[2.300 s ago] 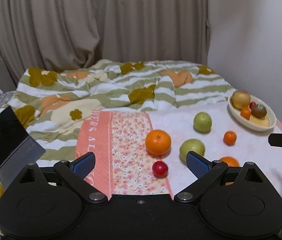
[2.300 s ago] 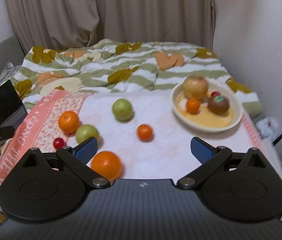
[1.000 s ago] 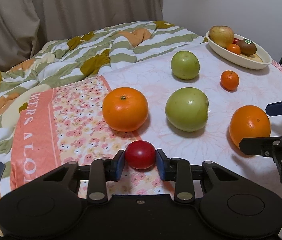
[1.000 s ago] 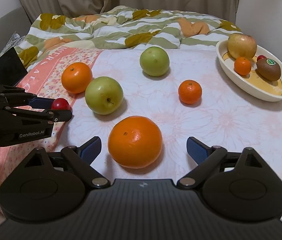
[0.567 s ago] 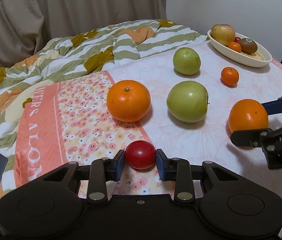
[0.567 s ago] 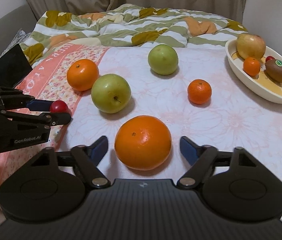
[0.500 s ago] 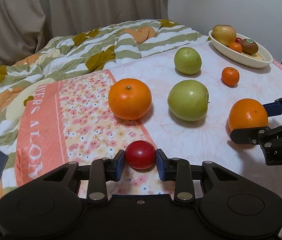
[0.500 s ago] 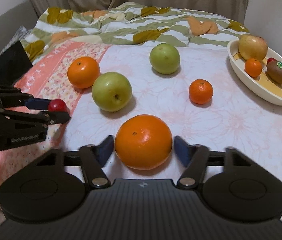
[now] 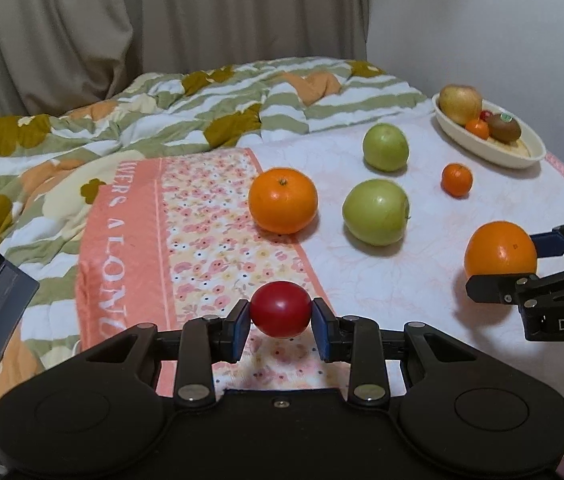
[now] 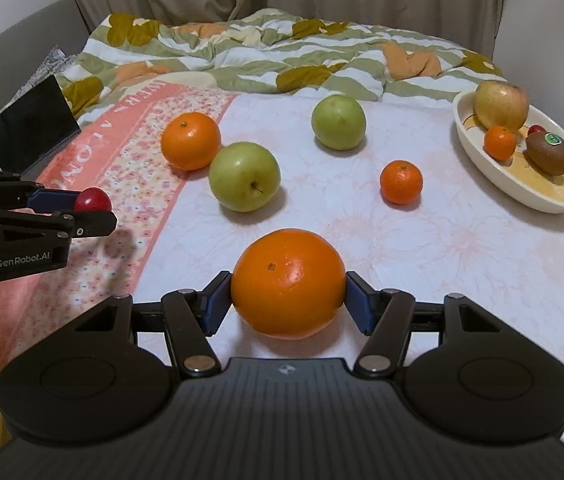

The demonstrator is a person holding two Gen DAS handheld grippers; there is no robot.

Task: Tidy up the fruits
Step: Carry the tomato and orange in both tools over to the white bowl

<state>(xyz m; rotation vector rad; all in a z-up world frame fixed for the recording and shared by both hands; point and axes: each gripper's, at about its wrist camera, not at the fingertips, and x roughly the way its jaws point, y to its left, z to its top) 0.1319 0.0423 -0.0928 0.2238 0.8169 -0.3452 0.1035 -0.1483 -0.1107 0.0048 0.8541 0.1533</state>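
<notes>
The left tool (image 9: 280, 322) grips a small red fruit (image 9: 280, 309) above the floral cloth (image 9: 218, 240).

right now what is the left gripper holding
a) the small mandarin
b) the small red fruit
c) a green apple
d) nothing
b: in the left wrist view the left gripper has both pads pressed on the small red fruit, which sits clear of the cloth.
</notes>
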